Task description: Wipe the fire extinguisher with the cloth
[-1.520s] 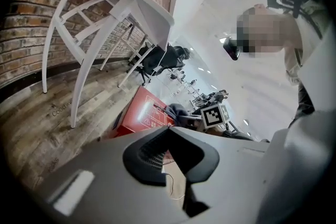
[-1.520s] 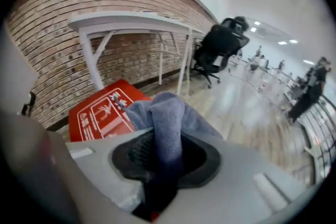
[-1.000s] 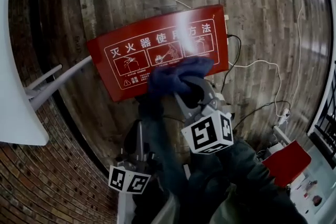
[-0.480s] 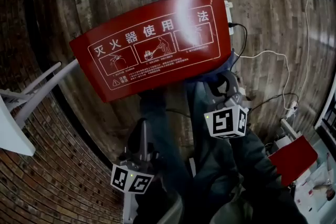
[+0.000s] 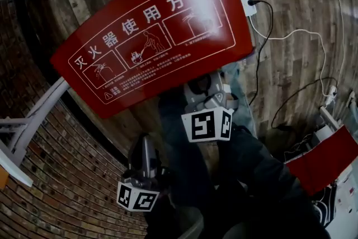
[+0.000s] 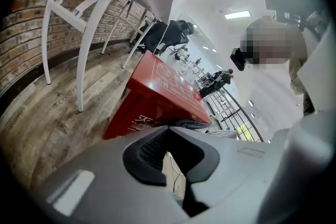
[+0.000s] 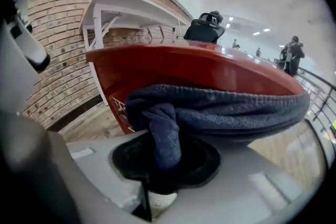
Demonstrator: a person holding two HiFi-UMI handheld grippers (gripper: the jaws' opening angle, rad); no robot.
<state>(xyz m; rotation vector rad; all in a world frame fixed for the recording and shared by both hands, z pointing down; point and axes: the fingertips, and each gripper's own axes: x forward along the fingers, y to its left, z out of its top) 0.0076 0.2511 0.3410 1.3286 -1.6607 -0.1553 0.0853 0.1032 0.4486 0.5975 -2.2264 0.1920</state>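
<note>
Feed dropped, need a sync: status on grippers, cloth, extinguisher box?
Right gripper shut on blue cloth, bunched at near side of red extinguisher box. Left gripper shut, empty, off the box. White leg by box's left end, clear of cloth.

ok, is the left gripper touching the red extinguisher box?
Apart. The head view shows the left gripper short of the red extinguisher box, with wooden floor showing between them. Its jaws hold nothing.
</note>
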